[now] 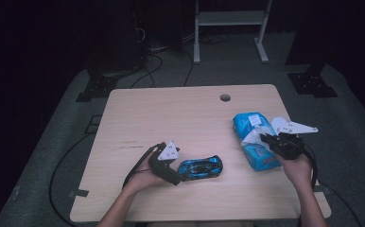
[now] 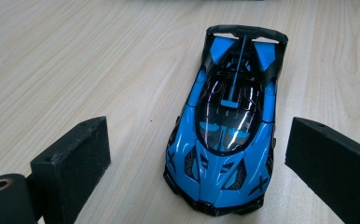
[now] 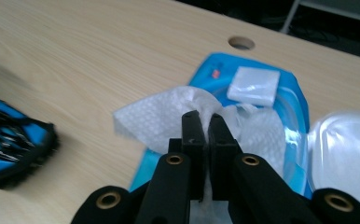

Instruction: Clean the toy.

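A blue and black toy sports car (image 1: 200, 167) (image 2: 227, 126) rests on the wooden table (image 1: 180, 118), its nose toward my left gripper (image 1: 175, 176) (image 2: 206, 158). That gripper is open, with one jaw on each side of the car's front and not touching it. At the right lies a blue pack of wet wipes (image 1: 254, 139) (image 3: 262, 93) with its lid flipped open. My right gripper (image 1: 264, 138) (image 3: 205, 126) is shut on a white wipe (image 3: 169, 116) that stands partly out of the pack's opening. The car's end (image 3: 15, 144) shows blurred at the left of the right gripper view.
A round cable hole (image 1: 225, 98) (image 3: 241, 43) sits near the table's far edge. Beyond the table stand a white metal frame (image 1: 230, 28) and loose cables (image 1: 152, 61) on the grey floor. The table's far left half is bare wood.
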`<state>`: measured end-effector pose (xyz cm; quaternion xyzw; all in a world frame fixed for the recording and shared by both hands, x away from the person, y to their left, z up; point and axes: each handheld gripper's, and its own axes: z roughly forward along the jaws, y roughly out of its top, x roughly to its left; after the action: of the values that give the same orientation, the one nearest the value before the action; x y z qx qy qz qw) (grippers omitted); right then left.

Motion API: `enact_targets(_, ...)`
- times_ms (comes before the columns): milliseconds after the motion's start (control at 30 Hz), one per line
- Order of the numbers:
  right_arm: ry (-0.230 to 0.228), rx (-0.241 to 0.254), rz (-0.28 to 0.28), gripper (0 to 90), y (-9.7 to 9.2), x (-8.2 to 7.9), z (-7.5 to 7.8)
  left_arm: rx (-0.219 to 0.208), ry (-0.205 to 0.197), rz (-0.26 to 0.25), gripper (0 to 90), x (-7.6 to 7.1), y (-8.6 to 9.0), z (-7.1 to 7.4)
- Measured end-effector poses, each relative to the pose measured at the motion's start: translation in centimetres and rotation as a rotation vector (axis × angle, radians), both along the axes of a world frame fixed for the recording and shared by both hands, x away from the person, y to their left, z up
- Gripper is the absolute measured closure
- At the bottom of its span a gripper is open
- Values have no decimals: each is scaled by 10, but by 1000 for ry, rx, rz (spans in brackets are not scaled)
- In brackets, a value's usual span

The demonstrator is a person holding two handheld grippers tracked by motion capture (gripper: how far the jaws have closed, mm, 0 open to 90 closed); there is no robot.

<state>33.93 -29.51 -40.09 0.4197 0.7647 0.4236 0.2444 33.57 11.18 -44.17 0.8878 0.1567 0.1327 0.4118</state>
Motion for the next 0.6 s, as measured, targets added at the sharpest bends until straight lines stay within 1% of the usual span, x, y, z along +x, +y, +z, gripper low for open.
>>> enact_targets(33, -9, 8, 9, 874, 1, -3, 4, 0, 1, 0, 60, 0, 0, 0)
enact_targets(67, -28, 7, 25, 874, 5, -9, 11, -1, 1, 0, 60, -1, 0, 0)
enact_targets(133, -45, 3, 49, 874, 10, -15, 18, 2, 1, -1, 60, -1, -1, -1)
enact_targets(167, -45, 3, 49, 874, 10, -15, 18, 2, 1, -1, 60, -1, -1, -1)
enact_targets(200, -63, -18, 76, 874, 17, -22, 24, 4, 0, -3, 59, -1, 0, -1)
enact_targets(267, -83, -18, 100, 876, 22, -28, 29, 4, 1, -2, 59, 0, 0, -1)
enact_targets(300, -83, -18, 100, 876, 22, -28, 29, 4, 1, -2, 60, 0, 0, -1)
enact_targets(333, -100, -8, 124, 877, 26, -34, 35, 5, 4, 0, 60, 0, 1, -2)
enact_targets(367, -100, -8, 124, 877, 26, -34, 35, 5, 4, 0, 60, 0, 1, -2)
enact_targets(400, -120, 31, 157, 877, 28, -39, 42, 5, 5, -1, 60, -1, 1, -2)
enact_targets(433, -120, 31, 157, 877, 28, -39, 42, 5, 5, -1, 60, -1, 1, -2)
enact_targets(467, -134, 50, 188, 878, 33, -45, 49, 8, 5, 1, 60, -1, 2, -2)
enact_targets(500, -134, 50, 188, 878, 33, -45, 49, 8, 5, 1, 60, -1, 2, -2)
enact_targets(533, -141, 63, 205, 877, 36, -48, 52, 11, 3, -1, 60, 0, 2, -2)
enact_targets(567, -146, 68, 225, 877, 40, -52, 55, 8, 4, -1, 59, -1, 2, -1)
enact_targets(600, -148, 88, 266, 877, 47, -58, 59, 9, 5, -2, 60, -1, 2, -2)
